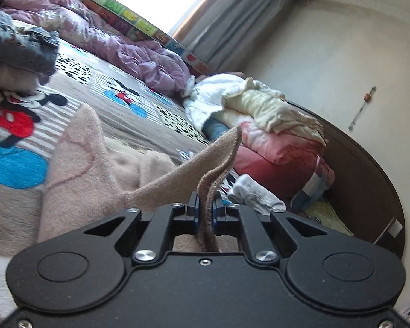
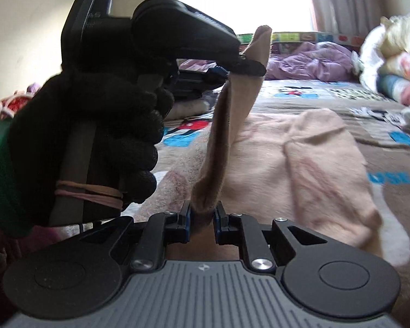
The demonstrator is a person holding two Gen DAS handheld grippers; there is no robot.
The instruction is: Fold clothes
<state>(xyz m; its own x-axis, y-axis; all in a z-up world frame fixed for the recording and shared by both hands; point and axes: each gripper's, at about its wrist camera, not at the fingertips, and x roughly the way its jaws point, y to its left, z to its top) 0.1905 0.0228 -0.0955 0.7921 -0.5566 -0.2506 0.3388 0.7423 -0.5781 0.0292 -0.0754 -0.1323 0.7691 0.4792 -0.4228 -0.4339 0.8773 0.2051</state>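
Window: I see bright daylight through the window (image 2: pixel 240 0), grey curtain (image 1: pixel 232 19) beside it.
Wall: cream wall (image 1: pixel 341 63).
Bed: cartoon-print bedspread (image 1: pixel 117 104), dark curved headboard (image 1: pixel 369 175).

1. The pink garment (image 1: pixel 90 169) is a soft, fuzzy cloth with a matt, napped face; its raised edge looks rough and frayed.
2. The left tool (image 1: pixel 205 207) is matt black plastic with shiny round metal screw heads; its blue pads grip the cloth.
3. The right tool (image 2: pixel 202 216) has the same matt black plastic, and its body behind is grey ribbed plastic.
4. The glove (image 2: pixel 95 125) on the left hand is a black knit, coarse and matt.
5. The bed cover (image 1: pixel 128 109) is a woven, plush-looking cloth with printed cartoons.
6. The purple quilt (image 1: pixel 139 52) is a thin, crinkled fabric with a slight sheen.
7. The headboard (image 1: pixel 369 180) is dark, smooth wood.
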